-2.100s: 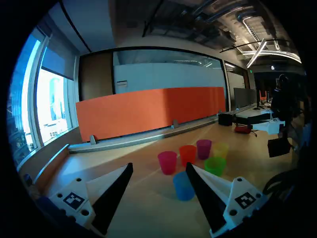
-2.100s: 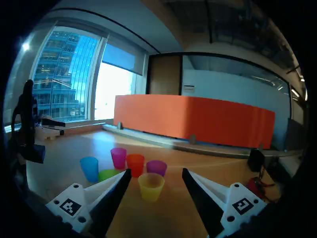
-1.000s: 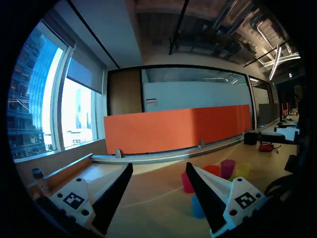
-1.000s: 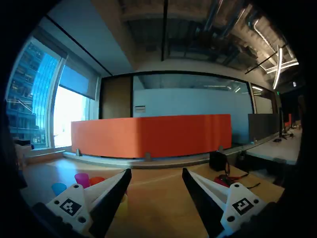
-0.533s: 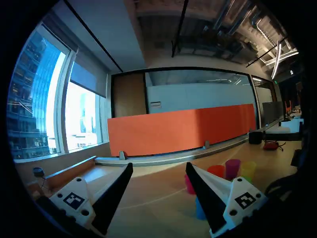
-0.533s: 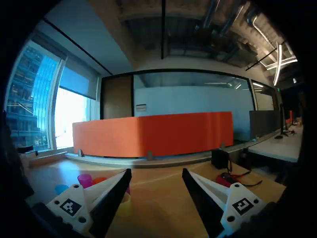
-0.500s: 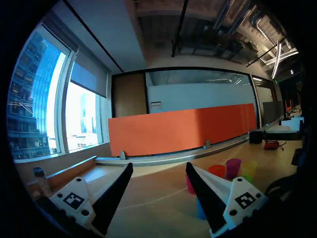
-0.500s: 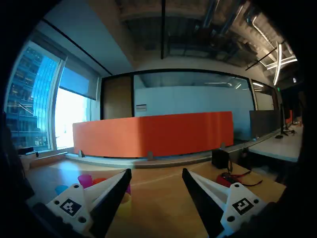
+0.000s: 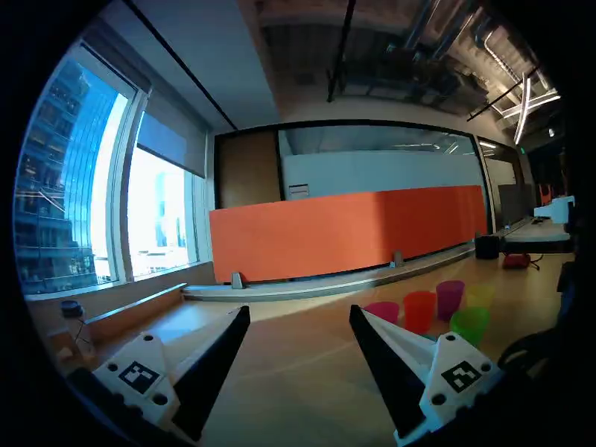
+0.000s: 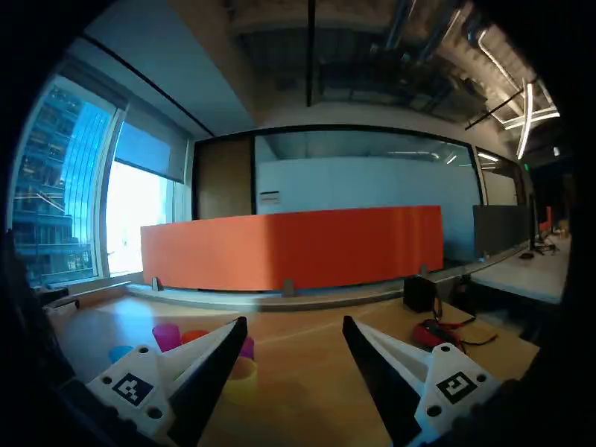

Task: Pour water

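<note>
Currently, left gripper view. Left gripper [image 9: 298, 311]: fingers spread wide, nothing between them, held above the wooden table [image 9: 298, 387]. Cups stand in a cluster on the table at 3 to 4 o'clock of the gap, past the right-hand finger.
- Nearest: green cup [image 9: 469, 325], upright, at 4 o'clock.
- Pink cup [image 9: 384, 310] is partly hidden behind the fingertip, just beside the orange cup [image 9: 419, 310].
- Behind those: purple cup [image 9: 449, 298] and yellow cup [image 9: 480, 294], side by side, upright.
- Cannot tell whether any cup holds liquid.

Farther off, at 3 o'clock near the table's far end: red object [image 9: 516, 261] and black box [image 9: 488, 246]. Across the far edge from 9 to 3 o'clock: orange partition [image 9: 350, 231]. Window [image 9: 74, 208] at 9 o'clock, bright.

Right gripper view. Right gripper [image 10: 294, 322]: fingers likewise wide apart, empty, over the same table. Cups here lie at 8 to 9 o'clock of the gap, around and behind the left-hand finger.
- Yellow cup is nearest, at 8 o'clock, partly covered by the finger.
- Purple cup is just behind it, only its edge showing.
- Blue cup [image 10: 119, 352], pink cup and orange cup sit farther toward 9 o'clock, their lower parts hidden by the finger's body.

Red object with its cable and black box at 3 o'clock, well apart from the cups. Orange partition across the back.
</note>
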